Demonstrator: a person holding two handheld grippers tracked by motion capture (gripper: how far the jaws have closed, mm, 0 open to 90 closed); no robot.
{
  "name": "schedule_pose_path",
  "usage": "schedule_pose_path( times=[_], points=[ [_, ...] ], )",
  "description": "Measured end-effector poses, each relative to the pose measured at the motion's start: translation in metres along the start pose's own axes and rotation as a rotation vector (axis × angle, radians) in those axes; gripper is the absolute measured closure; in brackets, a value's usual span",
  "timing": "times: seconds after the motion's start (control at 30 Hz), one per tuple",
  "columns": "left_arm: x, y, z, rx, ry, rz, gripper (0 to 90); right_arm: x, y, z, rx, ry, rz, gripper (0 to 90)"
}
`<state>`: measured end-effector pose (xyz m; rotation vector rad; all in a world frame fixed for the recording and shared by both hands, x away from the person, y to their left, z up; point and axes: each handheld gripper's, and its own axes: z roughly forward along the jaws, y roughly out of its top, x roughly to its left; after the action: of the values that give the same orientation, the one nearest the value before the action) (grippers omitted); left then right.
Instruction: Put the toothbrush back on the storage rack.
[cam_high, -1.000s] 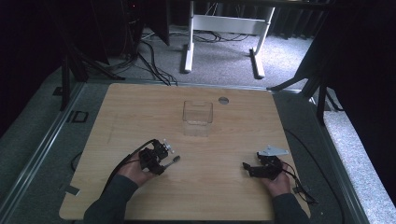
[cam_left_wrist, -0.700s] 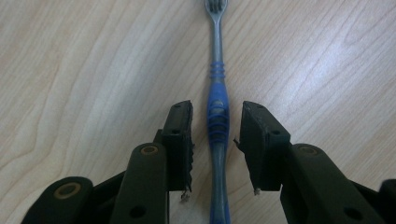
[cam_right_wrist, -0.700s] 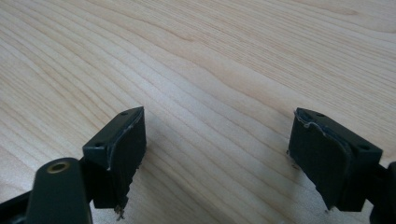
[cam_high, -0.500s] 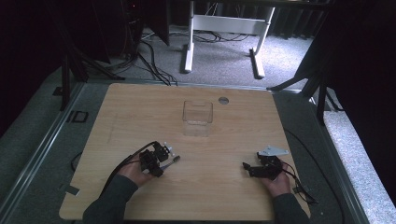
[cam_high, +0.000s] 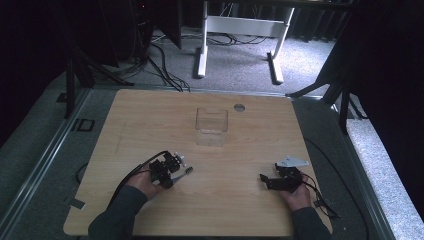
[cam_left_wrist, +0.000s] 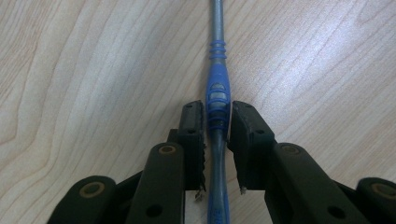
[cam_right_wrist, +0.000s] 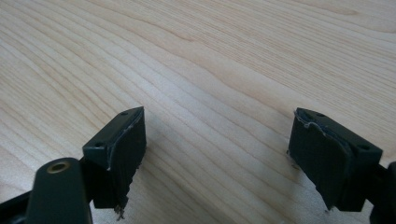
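While jaws have just been closing, left gripper (cam_left_wrist: 218, 122) clamped on slim blue-and-grey plastic pen (cam_left_wrist: 218, 100) lying flat on light wooden table (cam_high: 150, 120), shaft running between pads, right gripper (cam_right_wrist: 217, 154) wide, nothing between.

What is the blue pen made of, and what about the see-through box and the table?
The blue pen looks like plastic, with a ribbed, perhaps rubbery grip and slight sheen. The see-through box seems clear hard plastic, possibly glass: the table shows through its walls. The table looks like pale wood or wood-look laminate, with grain lines.
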<state>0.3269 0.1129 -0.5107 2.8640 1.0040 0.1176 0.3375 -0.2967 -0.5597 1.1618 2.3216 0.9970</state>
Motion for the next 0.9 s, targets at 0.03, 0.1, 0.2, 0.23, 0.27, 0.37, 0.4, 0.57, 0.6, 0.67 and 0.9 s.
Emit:
schedule_pose_path(
  times=[0.03, 0.1, 0.2, 0.23, 0.27, 0.37, 0.4, 0.57, 0.6, 0.67, 0.9],
  points=[
    [-0.0009, 0.0008, 0.0010, 0.002, -0.002, 0.001, 75.5, 0.0000, 0.0000, 0.0000, 0.000, 0.000, 0.000, 18.7],
    [-0.0008, 0.0012, 0.0016, 0.009, 0.000, 0.002, 75.9, 0.0000, 0.0000, 0.0000, 0.000, 0.000, 0.001, 18.7],
    [-0.0005, 0.0014, 0.0028, 0.017, 0.003, -0.003, 77.1, 0.0000, 0.0000, 0.0000, 0.000, 0.000, 0.000, 18.7],
    [-0.0004, 0.0013, 0.0035, 0.022, 0.002, -0.007, 77.4, 0.0000, 0.0000, 0.0000, 0.000, 0.000, 0.000, 18.7],
    [-0.0004, 0.0013, 0.0035, 0.022, 0.002, -0.007, 77.4, 0.0000, 0.0000, 0.0000, 0.000, 0.000, 0.000, 18.7],
    [0.0004, 0.0015, 0.0042, 0.026, -0.002, -0.014, 77.4, 0.0000, 0.0000, 0.0000, 0.000, 0.000, 0.000, 18.7],
    [0.0004, 0.0015, 0.0042, 0.026, -0.002, -0.014, 77.5, 0.0000, 0.0000, 0.0000, 0.000, 0.000, 0.000, 18.7],
    [0.0012, 0.0021, 0.0069, 0.037, -0.006, -0.010, 77.4, 0.0000, 0.0000, 0.0000, 0.000, 0.000, 0.000, 18.7],
    [0.0012, 0.0022, 0.0069, 0.034, -0.004, -0.011, 77.4, 0.0000, 0.0000, 0.0000, 0.000, 0.000, 0.000, 18.7],
    [0.0017, 0.0024, 0.0070, 0.034, -0.006, -0.013, 77.4, 0.0000, 0.0000, 0.0000, 0.000, 0.000, 0.000, 18.7],
    [0.0050, 0.0011, 0.0072, 0.020, -0.029, -0.024, 78.8, 0.0000, 0.0000, 0.0000, 0.000, 0.000, 0.000, 18.7]
  ],
)
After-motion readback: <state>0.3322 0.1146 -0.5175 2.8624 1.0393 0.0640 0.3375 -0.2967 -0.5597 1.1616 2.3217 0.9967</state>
